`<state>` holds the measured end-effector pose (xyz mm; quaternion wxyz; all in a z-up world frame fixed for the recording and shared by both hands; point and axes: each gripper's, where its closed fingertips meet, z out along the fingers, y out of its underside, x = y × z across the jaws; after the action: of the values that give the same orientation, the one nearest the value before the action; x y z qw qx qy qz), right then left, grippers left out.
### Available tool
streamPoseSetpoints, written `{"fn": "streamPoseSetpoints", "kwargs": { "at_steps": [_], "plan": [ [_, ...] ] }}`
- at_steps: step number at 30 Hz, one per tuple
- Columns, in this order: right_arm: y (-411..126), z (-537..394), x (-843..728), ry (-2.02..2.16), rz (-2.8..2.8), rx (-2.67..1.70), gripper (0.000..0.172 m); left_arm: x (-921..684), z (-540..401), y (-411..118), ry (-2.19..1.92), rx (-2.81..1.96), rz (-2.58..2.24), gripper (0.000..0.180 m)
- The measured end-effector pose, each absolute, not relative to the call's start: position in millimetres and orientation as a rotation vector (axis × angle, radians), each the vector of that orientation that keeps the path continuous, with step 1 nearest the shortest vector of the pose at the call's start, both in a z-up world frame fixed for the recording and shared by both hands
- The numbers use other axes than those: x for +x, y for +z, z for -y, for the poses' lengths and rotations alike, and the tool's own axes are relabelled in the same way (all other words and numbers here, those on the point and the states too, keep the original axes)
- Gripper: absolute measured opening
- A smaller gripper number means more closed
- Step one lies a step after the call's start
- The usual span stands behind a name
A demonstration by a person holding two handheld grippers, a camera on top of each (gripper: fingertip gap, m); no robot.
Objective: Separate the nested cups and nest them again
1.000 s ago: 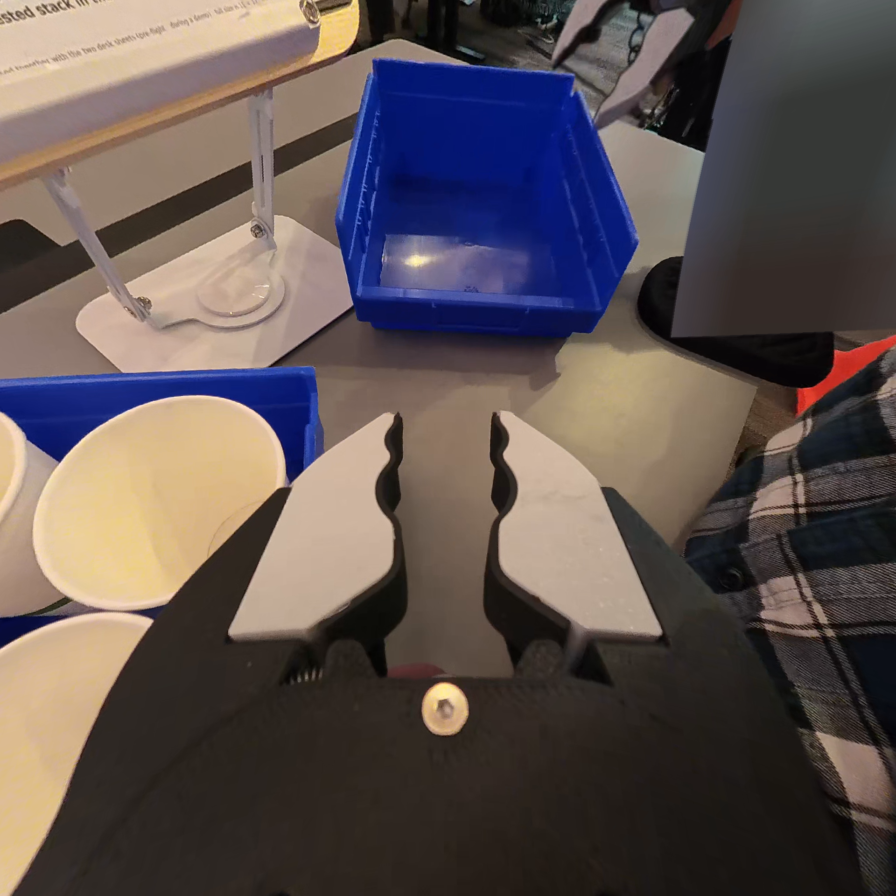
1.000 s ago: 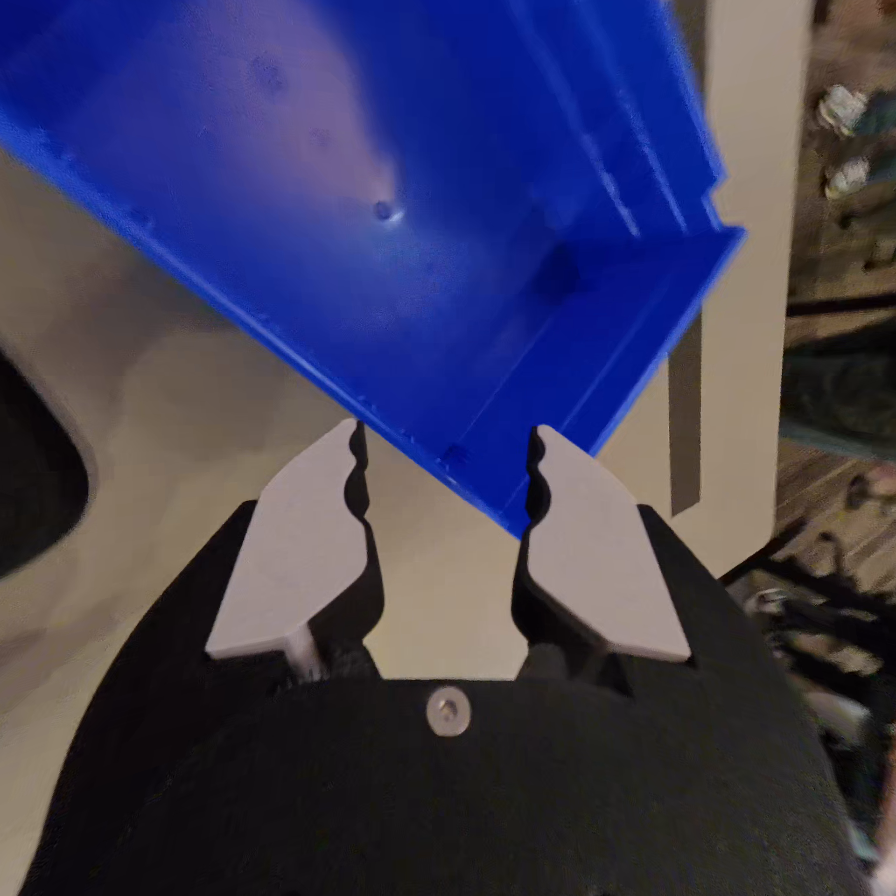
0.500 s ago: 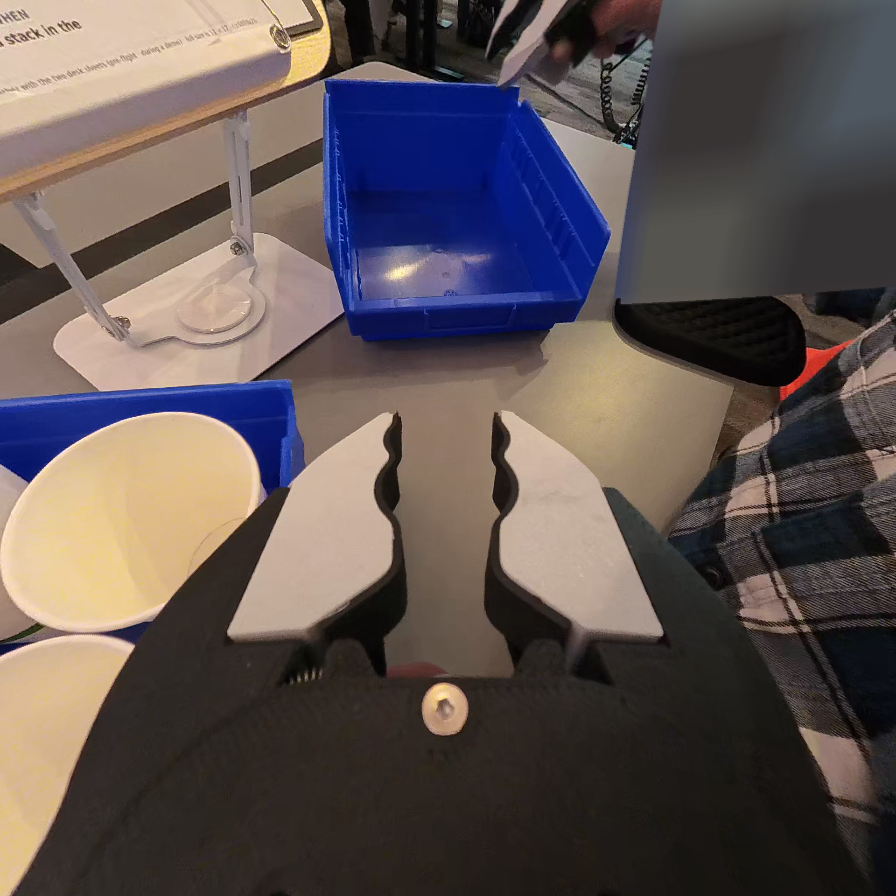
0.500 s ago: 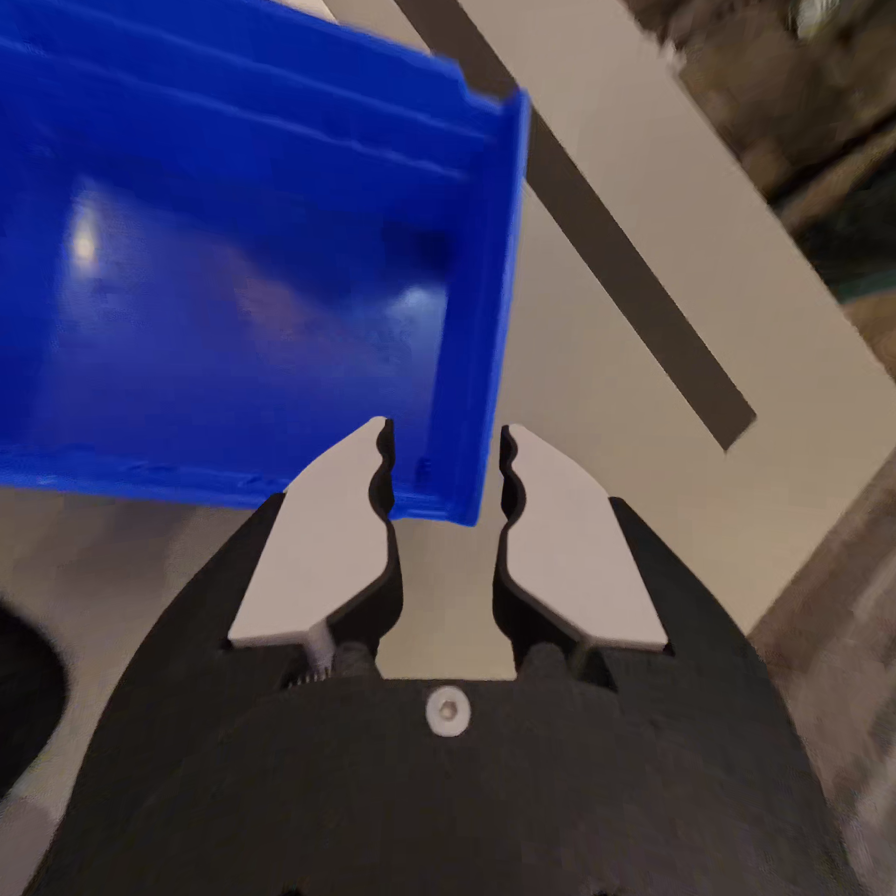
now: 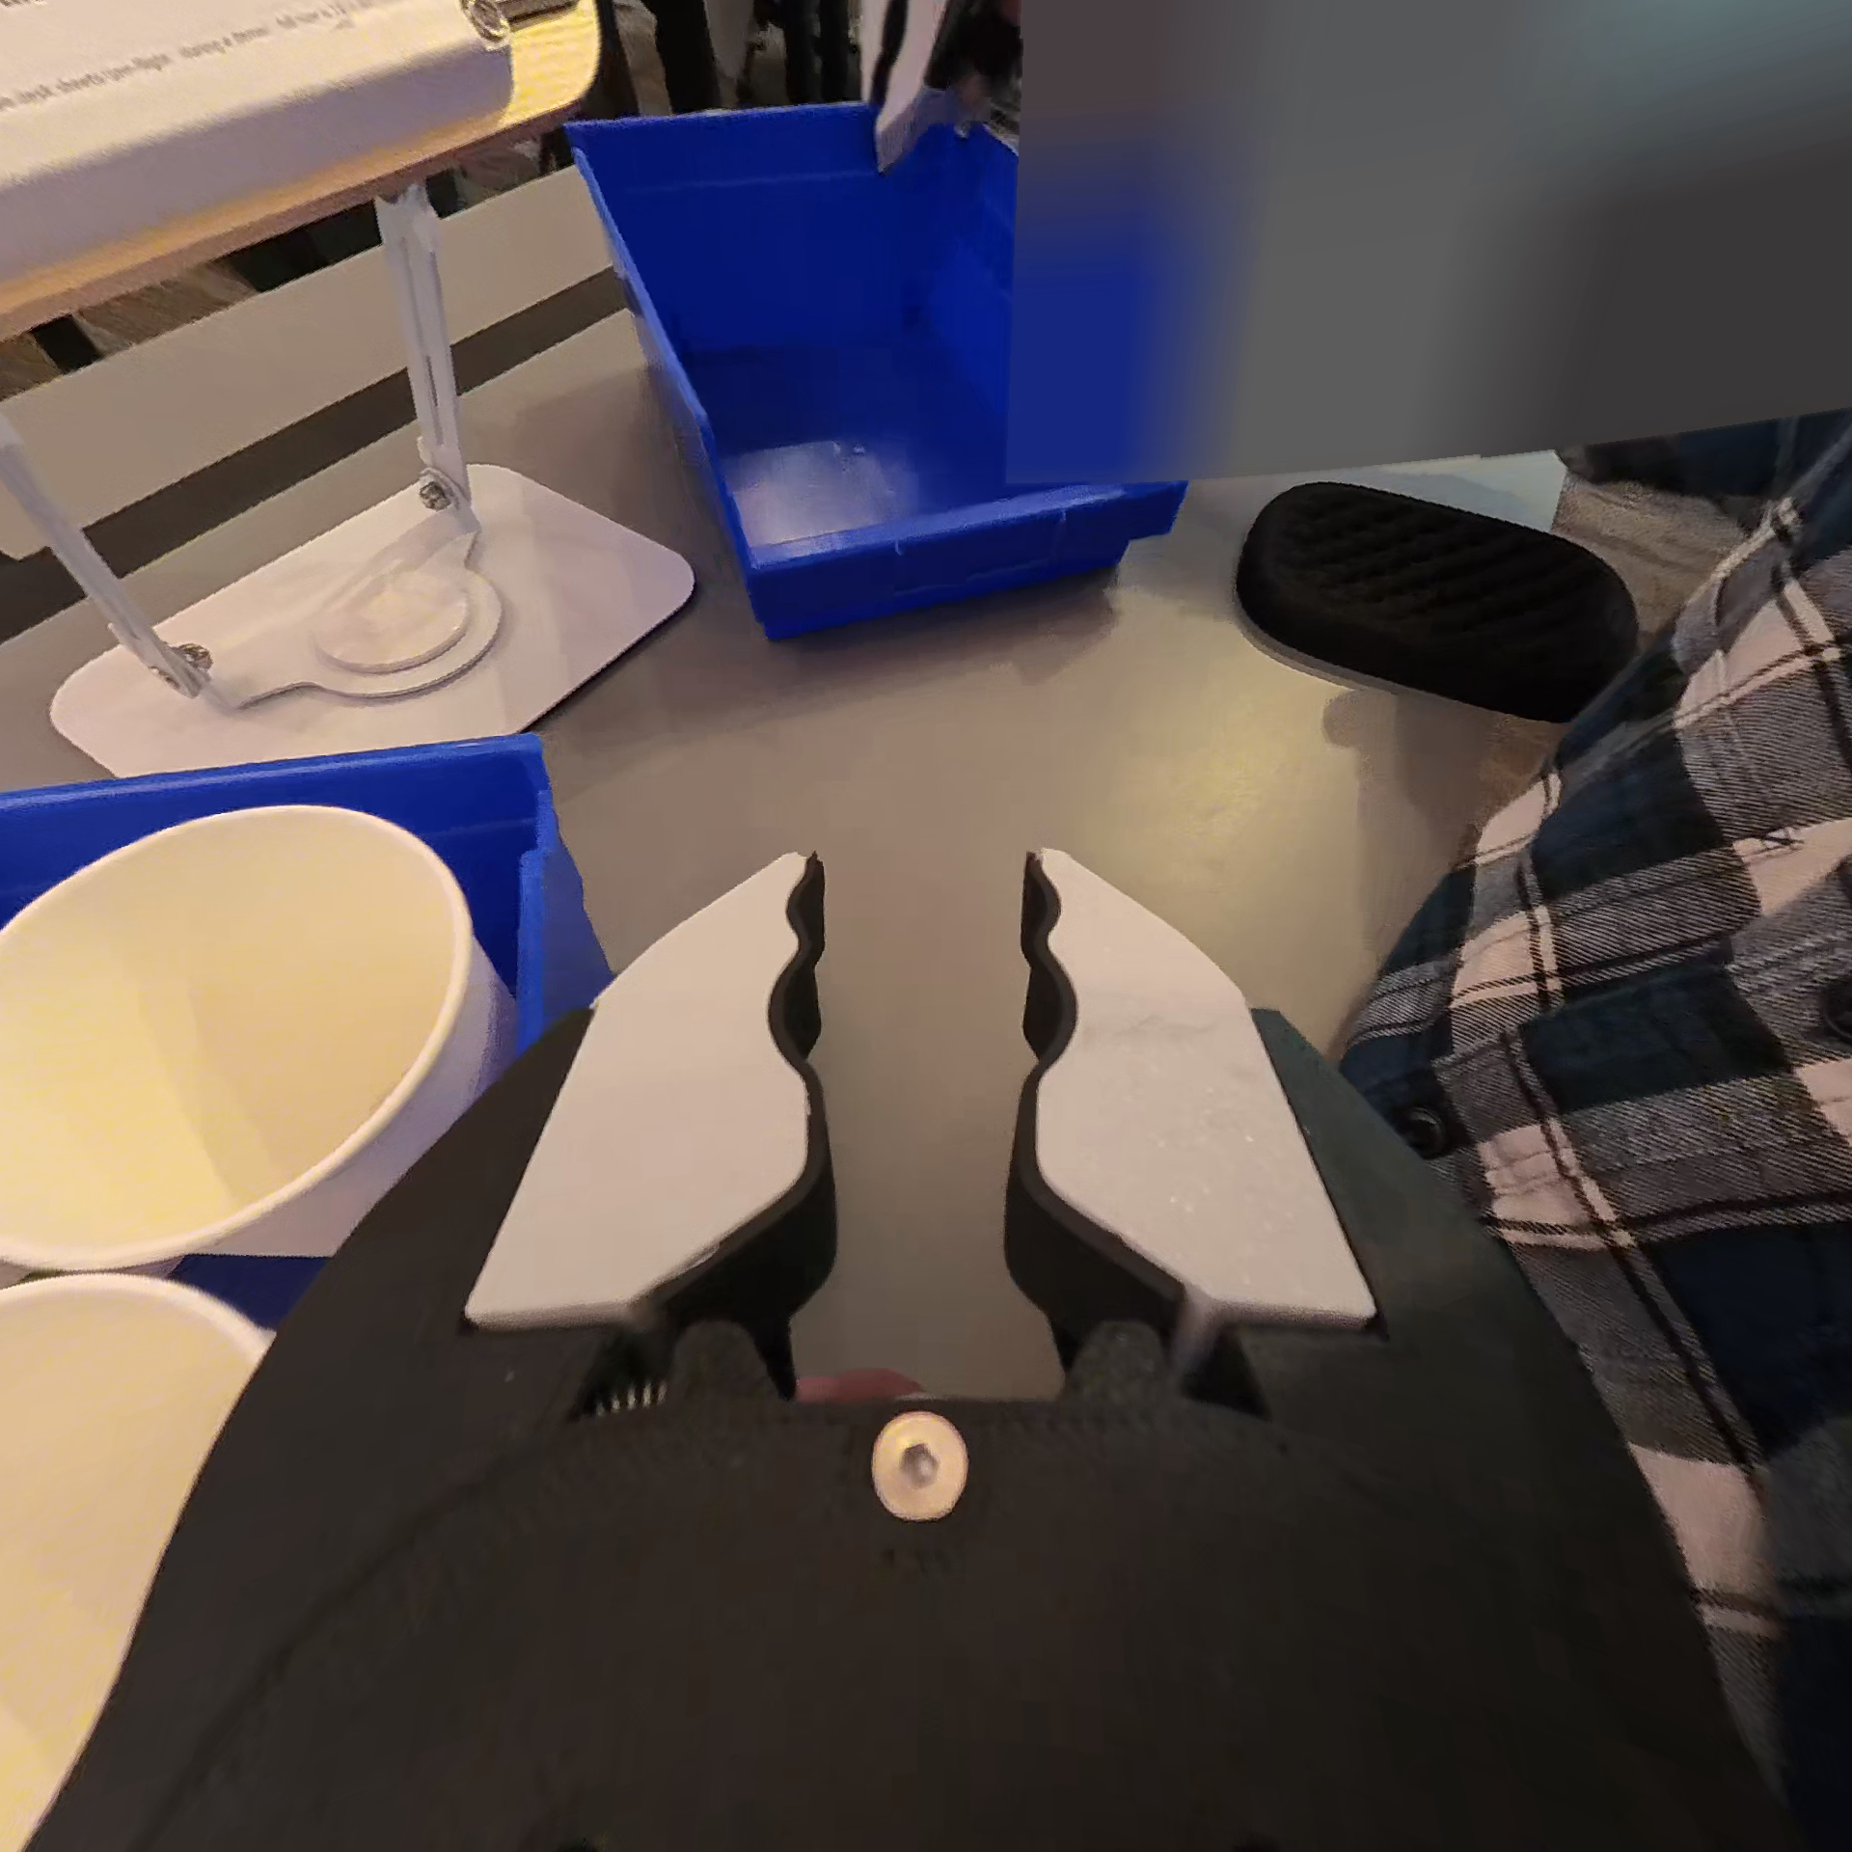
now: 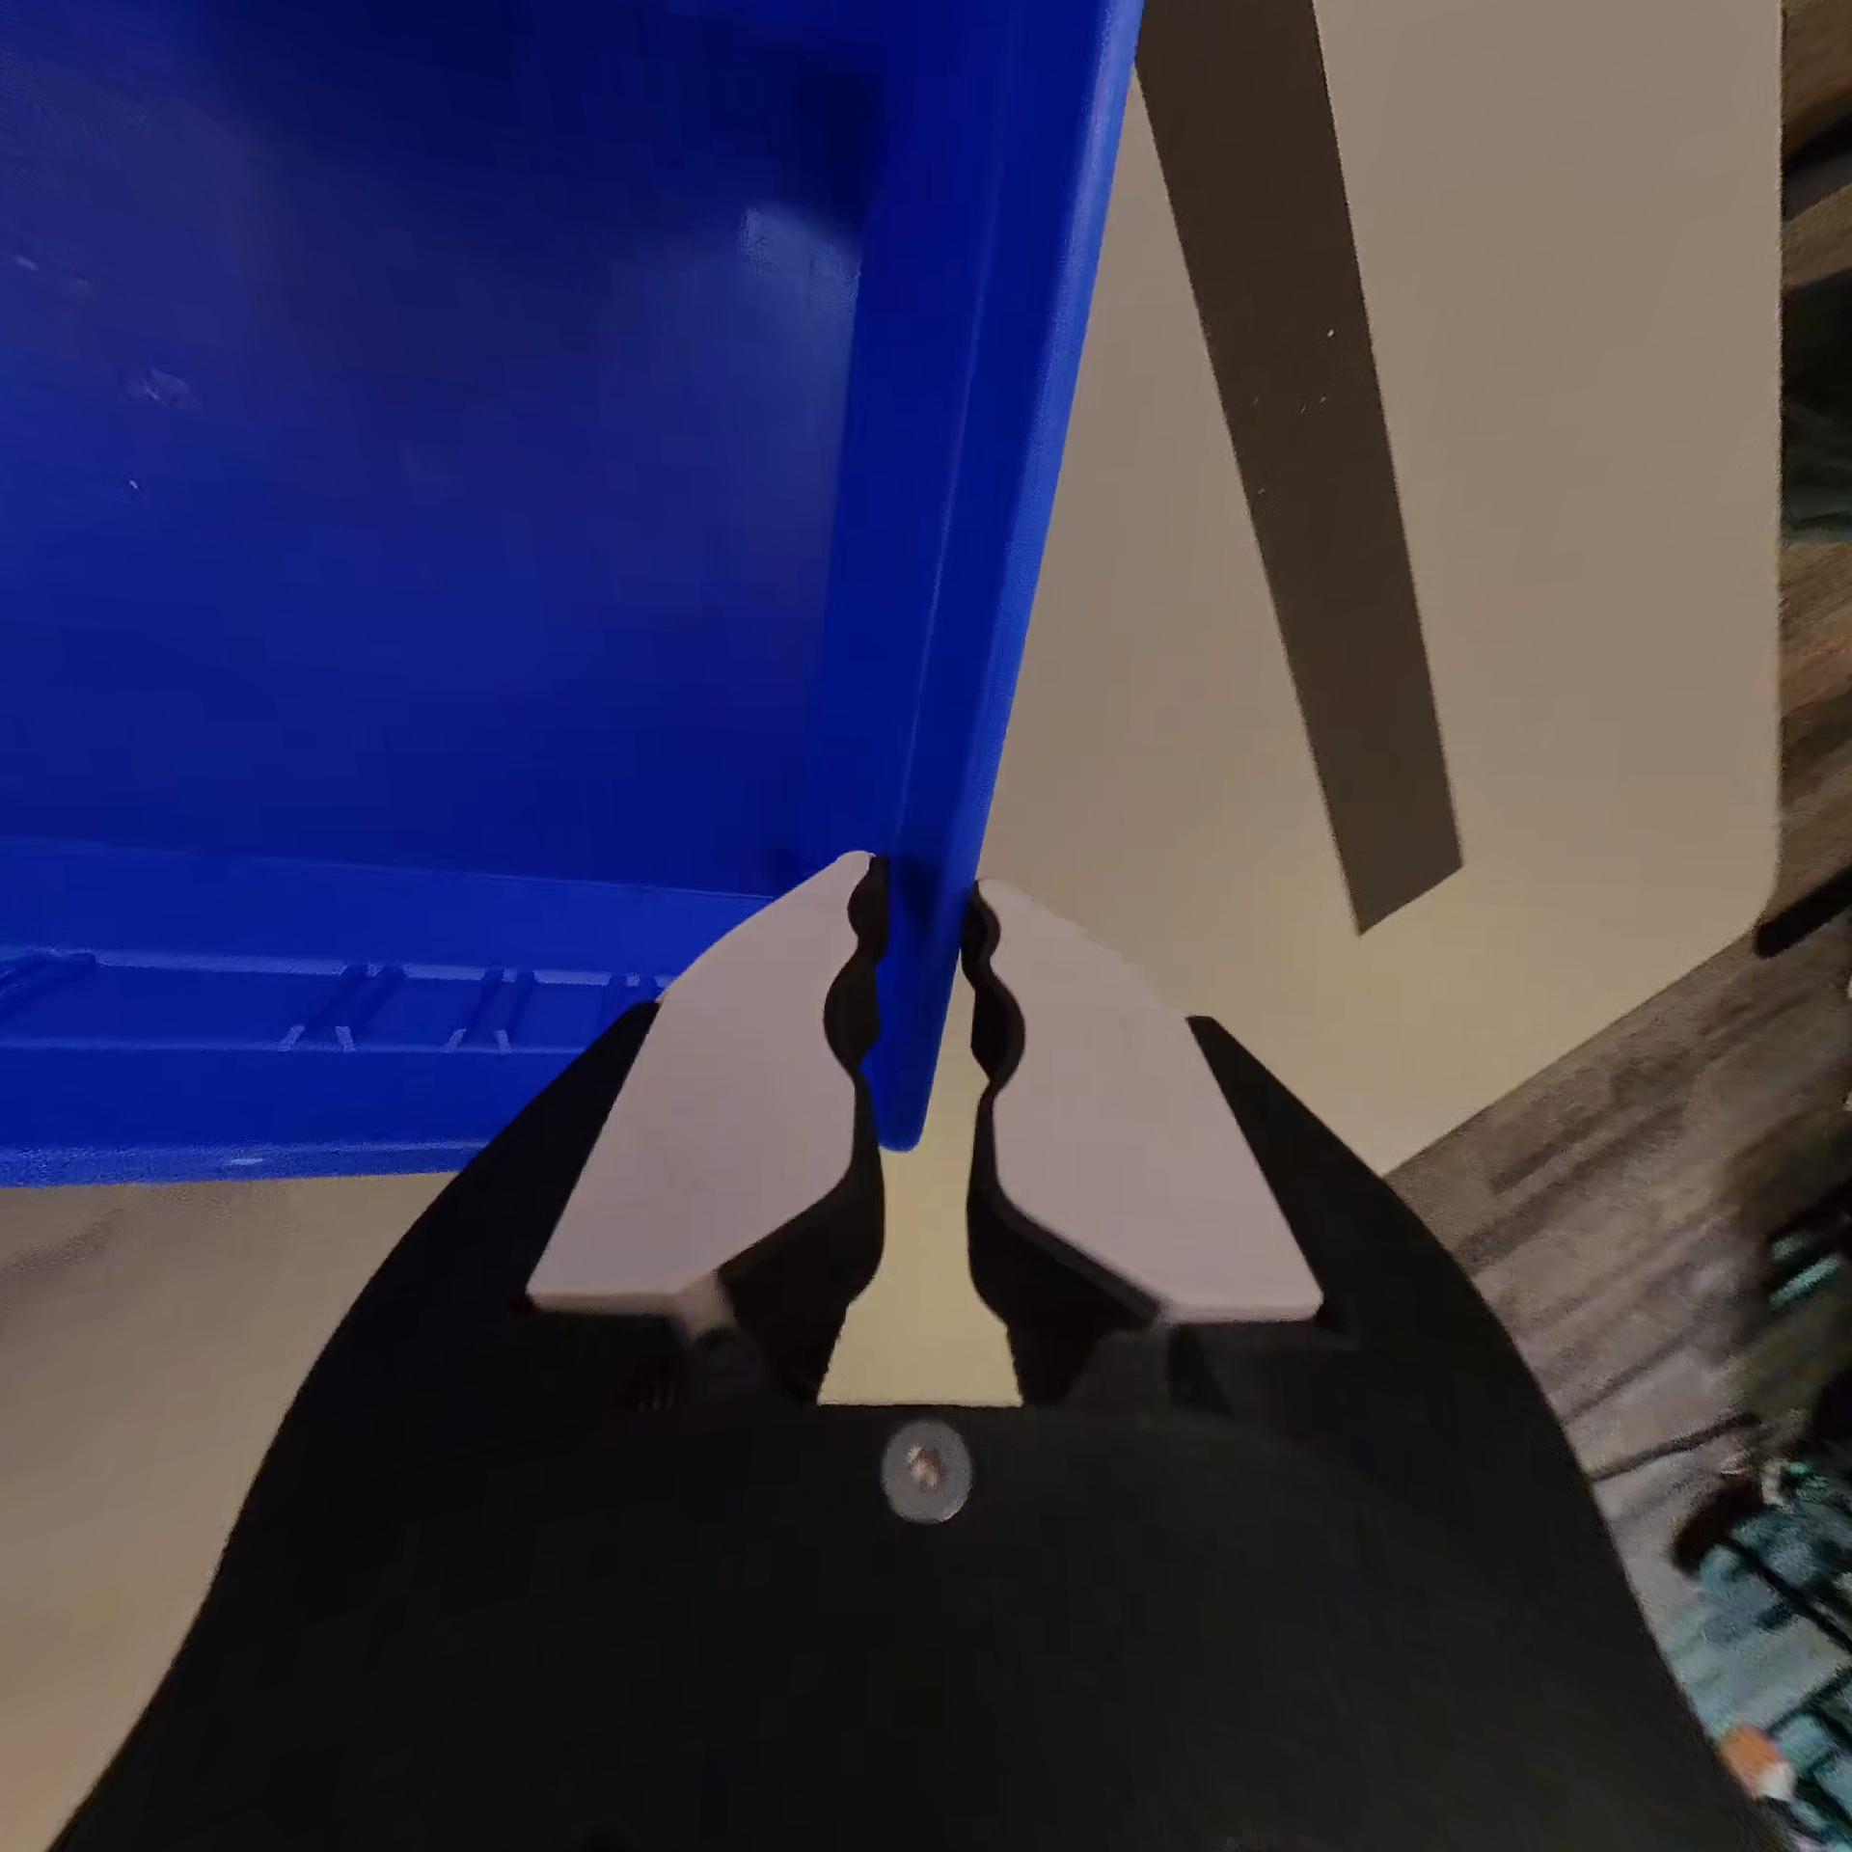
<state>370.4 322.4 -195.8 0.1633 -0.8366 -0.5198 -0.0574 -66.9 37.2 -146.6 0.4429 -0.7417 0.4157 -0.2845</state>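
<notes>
Your right gripper (image 6: 920, 902) is clamped on the corner wall of the empty blue bin (image 6: 501, 501), 1 pad inside the bin and 1 outside, both pressing the plastic. That bin stands at the far side of the table (image 5: 1002, 762); in the left wrist view your right gripper's fingertips (image 5: 907, 120) show at its back rim.

Your left gripper (image 5: 922, 952) hangs over bare table with its jaws partly apart and nothing between them.

The paper cups (image 5: 220, 1002) lie to its left, just beside its left finger, in a second blue bin (image 5: 301, 792). At least 2 show, mouths tipped toward you; whether any are nested I cannot tell from here.

So the cups are on the left hand's side and well apart from the right. The left is the nearer tool, and it probably needs to swing left and line up across a cup rim.
</notes>
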Motion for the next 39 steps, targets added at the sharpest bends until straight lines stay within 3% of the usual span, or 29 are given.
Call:
{"fn": "streamPoseSetpoints", "kwargs": {
  "at_steps": [17, 39],
  "plan": [
    [-193.6, -467.4, 411.5, -0.798, 1.776, -2.291, 0.021, -57.7, -37.0, -163.4, -0.736, -1.823, -1.093, 0.037],
    [-185.4, -527.6, 439.3, -0.945, 1.408, -2.351, 0.028, -59.2, -36.4, -165.2, -0.742, -1.859, -1.082, 0.039]
  ]
}}
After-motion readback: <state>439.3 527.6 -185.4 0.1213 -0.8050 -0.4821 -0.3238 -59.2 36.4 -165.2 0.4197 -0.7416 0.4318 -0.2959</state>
